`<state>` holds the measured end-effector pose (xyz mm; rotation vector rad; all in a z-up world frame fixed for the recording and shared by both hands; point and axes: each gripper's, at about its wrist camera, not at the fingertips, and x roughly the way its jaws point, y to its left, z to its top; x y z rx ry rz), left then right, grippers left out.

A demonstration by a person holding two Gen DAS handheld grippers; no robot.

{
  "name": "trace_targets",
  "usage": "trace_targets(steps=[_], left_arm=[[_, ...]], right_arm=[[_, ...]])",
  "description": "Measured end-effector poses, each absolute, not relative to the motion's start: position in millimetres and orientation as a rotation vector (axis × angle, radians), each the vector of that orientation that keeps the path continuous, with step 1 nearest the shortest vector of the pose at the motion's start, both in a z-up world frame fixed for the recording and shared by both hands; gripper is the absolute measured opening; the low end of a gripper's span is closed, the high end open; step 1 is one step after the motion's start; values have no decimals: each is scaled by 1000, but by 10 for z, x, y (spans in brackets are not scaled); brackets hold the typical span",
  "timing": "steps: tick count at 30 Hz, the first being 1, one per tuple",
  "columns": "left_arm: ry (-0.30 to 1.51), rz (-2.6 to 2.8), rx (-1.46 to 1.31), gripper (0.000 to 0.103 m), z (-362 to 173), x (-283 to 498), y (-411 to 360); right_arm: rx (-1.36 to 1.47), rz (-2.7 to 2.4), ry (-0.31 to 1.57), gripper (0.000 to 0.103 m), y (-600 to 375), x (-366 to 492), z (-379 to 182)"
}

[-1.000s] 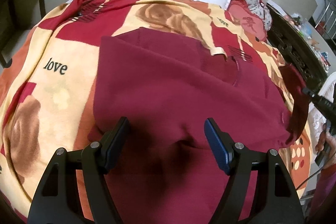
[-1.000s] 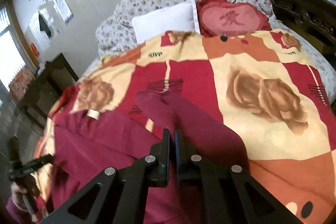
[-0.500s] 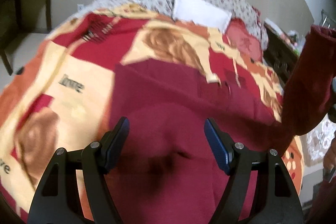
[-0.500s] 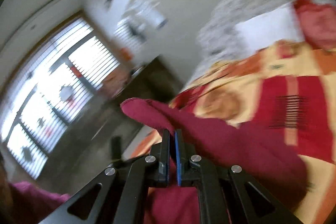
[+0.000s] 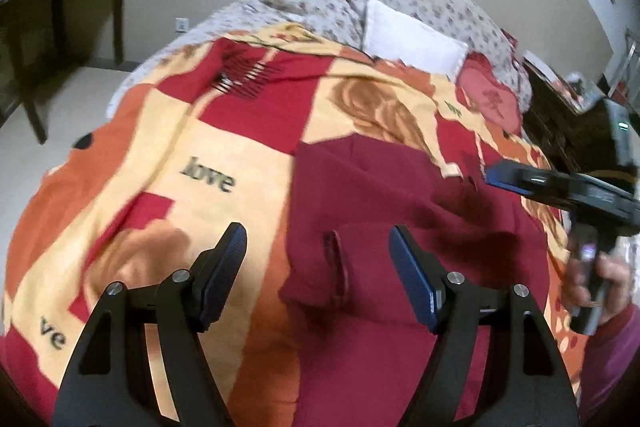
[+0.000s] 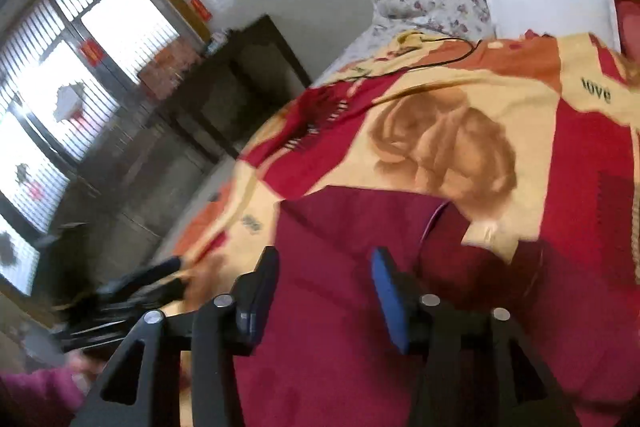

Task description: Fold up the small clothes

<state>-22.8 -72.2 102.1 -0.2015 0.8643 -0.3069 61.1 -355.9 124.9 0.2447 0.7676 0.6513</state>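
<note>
Lying flat on the blanket (image 5: pixel 248 155), the maroon garment (image 5: pixel 384 195). Left gripper (image 5: pixel 318 259) and right gripper (image 6: pixel 324 283): fingers spread wide, holding nothing.

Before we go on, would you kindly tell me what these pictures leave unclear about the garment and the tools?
- Garment: its near edge is cut off at the bottom of both views, behind the tool arms.
- Left tool: a dark blur at the left of the right wrist view.
- Right tool: the left wrist view shows it side-on, so its gap is hidden there.
</note>
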Motion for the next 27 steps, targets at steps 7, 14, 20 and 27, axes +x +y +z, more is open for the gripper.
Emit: trace_targets(steps=[7, 14, 20, 27], left_arm=[[919, -401, -95, 74, 706, -29, -1126], [944, -445, -7, 23, 589, 37, -1356], [918, -462, 18, 3, 659, 0, -1368], [775, -436, -37, 2, 1225, 164, -1204]], right_arm=[[402, 545, 758, 47, -4413, -190, 931], [556, 489, 746, 47, -4784, -633, 600], [630, 477, 727, 47, -4912, -765, 461], [602, 449, 684, 48, -4983, -763, 586]])
